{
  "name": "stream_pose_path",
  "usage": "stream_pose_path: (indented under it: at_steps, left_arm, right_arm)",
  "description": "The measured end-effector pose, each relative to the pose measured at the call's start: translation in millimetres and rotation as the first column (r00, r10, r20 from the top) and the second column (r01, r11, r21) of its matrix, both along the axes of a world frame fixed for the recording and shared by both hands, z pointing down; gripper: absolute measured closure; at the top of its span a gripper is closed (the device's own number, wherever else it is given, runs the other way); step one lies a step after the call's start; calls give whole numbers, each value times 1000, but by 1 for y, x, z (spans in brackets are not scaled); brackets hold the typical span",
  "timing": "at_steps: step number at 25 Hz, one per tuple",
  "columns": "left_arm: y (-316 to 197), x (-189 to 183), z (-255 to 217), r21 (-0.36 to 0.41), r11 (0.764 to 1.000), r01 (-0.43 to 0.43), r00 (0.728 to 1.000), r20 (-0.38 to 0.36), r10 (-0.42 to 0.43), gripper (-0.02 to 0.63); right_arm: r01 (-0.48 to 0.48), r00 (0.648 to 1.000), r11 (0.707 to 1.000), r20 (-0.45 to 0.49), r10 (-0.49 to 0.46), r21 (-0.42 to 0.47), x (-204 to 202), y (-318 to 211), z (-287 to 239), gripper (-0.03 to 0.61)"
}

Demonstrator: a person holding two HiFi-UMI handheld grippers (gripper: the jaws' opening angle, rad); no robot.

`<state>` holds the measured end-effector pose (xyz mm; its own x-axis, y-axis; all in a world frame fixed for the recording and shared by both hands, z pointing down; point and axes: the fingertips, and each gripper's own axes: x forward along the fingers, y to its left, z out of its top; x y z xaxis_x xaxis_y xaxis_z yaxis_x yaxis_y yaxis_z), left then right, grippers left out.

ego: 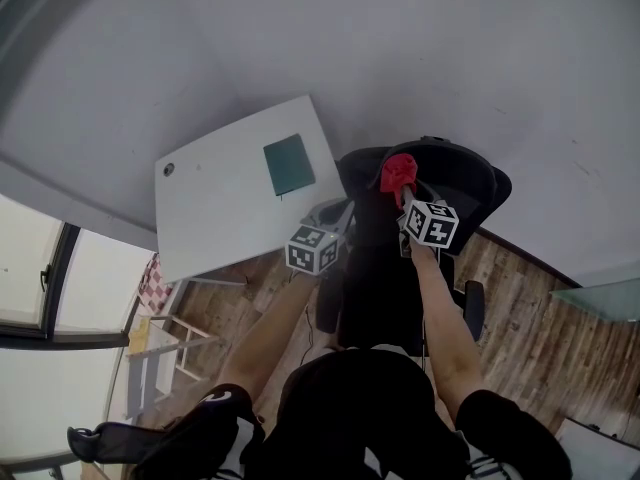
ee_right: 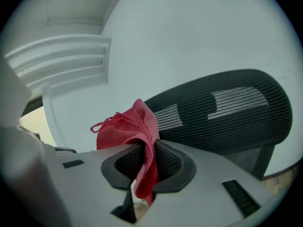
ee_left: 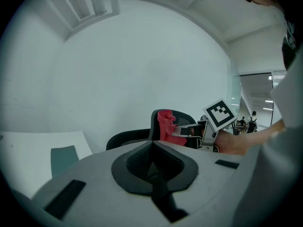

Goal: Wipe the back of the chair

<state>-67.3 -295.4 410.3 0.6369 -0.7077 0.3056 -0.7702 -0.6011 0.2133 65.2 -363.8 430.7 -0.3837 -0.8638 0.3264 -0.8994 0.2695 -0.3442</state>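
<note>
A pale wall [ego: 430, 48] fills most of the head view, with a wood-plank floor [ego: 530, 313] below it. A white table [ego: 215, 208] stands at the left, and 1 dark green pad [ego: 289, 164] lies flat near its far right corner. Just right of the table is the black chair [ego: 465, 173], its ribbed mesh back [ee_right: 227, 112] filling the right side of the right gripper view. The person's 2 bare forearms reach forward over the seat. The left gripper [ego: 330, 218] is held beside the table's near right corner, by the chair's left edge, and in its own view its 2 jaws are pressed together with nothing between them [ee_left: 152, 167]. The right gripper [ego: 408, 203] is up at the top of the chair back, its jaws clamped on a red cloth [ee_right: 128, 126]. The cloth bunches above the pads and 1 tail hangs down below them. It sits against or just in front of the upper left part of the mesh, and whether it actually touches cannot be made out from either view.
</note>
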Motion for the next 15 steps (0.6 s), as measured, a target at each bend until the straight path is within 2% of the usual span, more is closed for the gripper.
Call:
stream_pose_path:
  at_steps: [7,15]
  left_arm:
    - [-3,17,-5,9,1000,-16,1000,-4,16,589]
    - [1,50,-7,12,998,-60,998,6,59,589]
  right_arm:
    - [-97,995,995,13,97,14,40,-5,-9,509]
    - [-236,972,972,19,236,20,111,0,-15,508]
